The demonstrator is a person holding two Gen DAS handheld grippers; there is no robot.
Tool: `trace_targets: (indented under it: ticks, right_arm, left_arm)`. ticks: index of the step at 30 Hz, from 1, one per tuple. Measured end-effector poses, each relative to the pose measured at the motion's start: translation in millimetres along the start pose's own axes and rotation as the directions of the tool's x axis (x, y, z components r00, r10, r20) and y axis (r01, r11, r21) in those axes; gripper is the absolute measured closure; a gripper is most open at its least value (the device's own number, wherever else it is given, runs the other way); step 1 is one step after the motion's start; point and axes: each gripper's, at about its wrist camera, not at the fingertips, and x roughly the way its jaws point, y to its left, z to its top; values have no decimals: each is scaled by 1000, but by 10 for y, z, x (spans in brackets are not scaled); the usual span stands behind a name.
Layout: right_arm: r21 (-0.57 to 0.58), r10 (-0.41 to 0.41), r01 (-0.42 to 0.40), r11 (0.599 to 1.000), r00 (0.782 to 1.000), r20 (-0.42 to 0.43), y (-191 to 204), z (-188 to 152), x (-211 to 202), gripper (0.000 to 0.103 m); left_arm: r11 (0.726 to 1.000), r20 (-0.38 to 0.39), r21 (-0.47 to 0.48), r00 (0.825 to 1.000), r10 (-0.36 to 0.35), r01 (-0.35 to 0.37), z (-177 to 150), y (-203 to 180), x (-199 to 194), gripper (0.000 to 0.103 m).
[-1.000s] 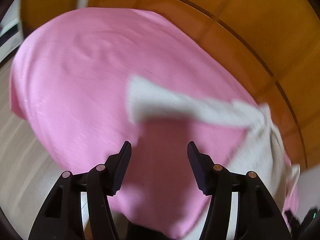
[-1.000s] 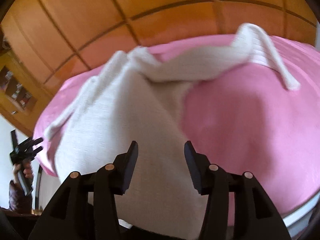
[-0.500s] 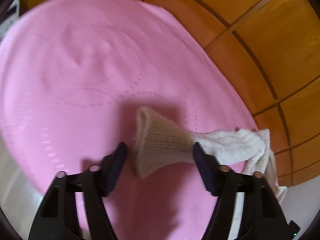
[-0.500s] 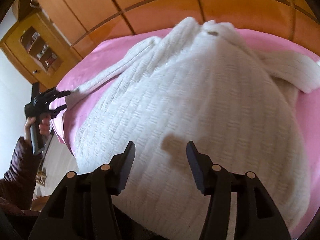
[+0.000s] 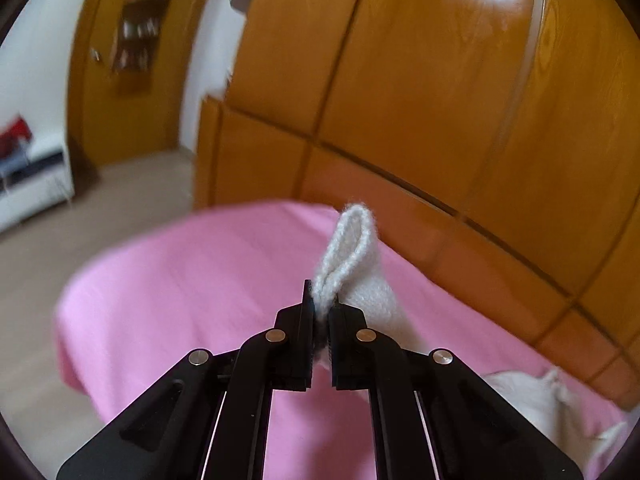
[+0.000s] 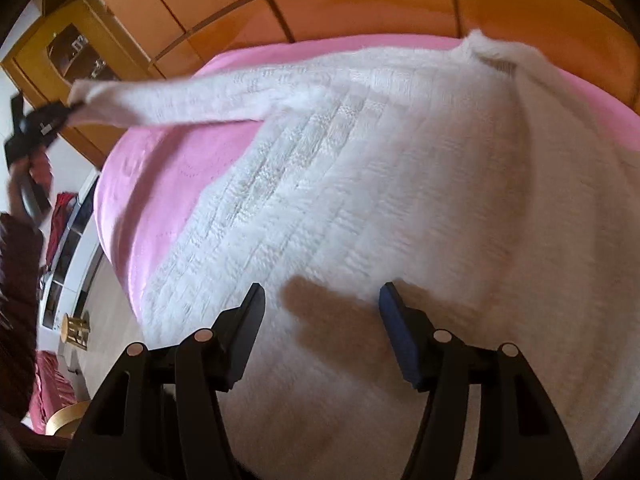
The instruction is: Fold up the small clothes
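Note:
A white knitted sweater (image 6: 400, 184) lies spread on a pink bedspread (image 6: 168, 168). My left gripper (image 5: 320, 312) is shut on the cuff of the sweater's sleeve (image 5: 352, 248), and the cuff stands up in a loop above the fingertips. In the right wrist view that same left gripper (image 6: 64, 114) holds the sleeve (image 6: 192, 100) stretched out to the left, lifted off the bed. My right gripper (image 6: 320, 300) hovers over the sweater's body, its jaws opening, with nothing between them.
Orange wooden wardrobe panels (image 5: 420, 80) run behind the bed. A glass-fronted cabinet (image 6: 60, 60) stands at the left. Beige floor (image 5: 60, 232) and a white low shelf (image 5: 24, 184) lie beyond the bed's left edge. A person's dark red sleeve (image 6: 16, 280) shows at the far left.
My left gripper closed on the sleeve cuff and lifted it up off the bed, tilting toward the wardrobe. My right gripper moved over the sweater's body and its jaws widened.

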Motion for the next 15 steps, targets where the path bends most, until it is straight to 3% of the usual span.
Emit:
trace_targets:
  ticks: [3,5,7,9,11,13,15]
  right_arm:
    - [-12,-13,14,1000,1000,17,35,34,116,37]
    - [-14,-16,16,1000,1000,17,35,58,133,37]
    - [-8,-3,3,1000,1000,12,-1,63,113,37]
    - [-6,3,-3,1000,1000,8,-27,68,112,39]
    - [-7,3,-3,1000,1000,6,-38,73,105,38]
    - [-9,-1,1,1000,1000,11,-29,59,103,37]
    - [-14,-3,3,1000,1000,19,-5,58,121,35]
  left_arm:
    - [985,-43,100,988,148,-143,-117,15,315,99]
    - [965,-121,156,965,233,-213,-332,3,628,99]
    - [970,-237,135,943,232,-204,-519,114,883,99]
    - [972,-324,46,917,234,-231,-694,353,1040,99]
    - [965,-358,-5,902,242,-261,-795,498,1119,96]
    - [950,-368,-9,885,286,-311,-830,595,1077,82]
    - [952,-361,-34,892,273,-305,-802,649,945,77]
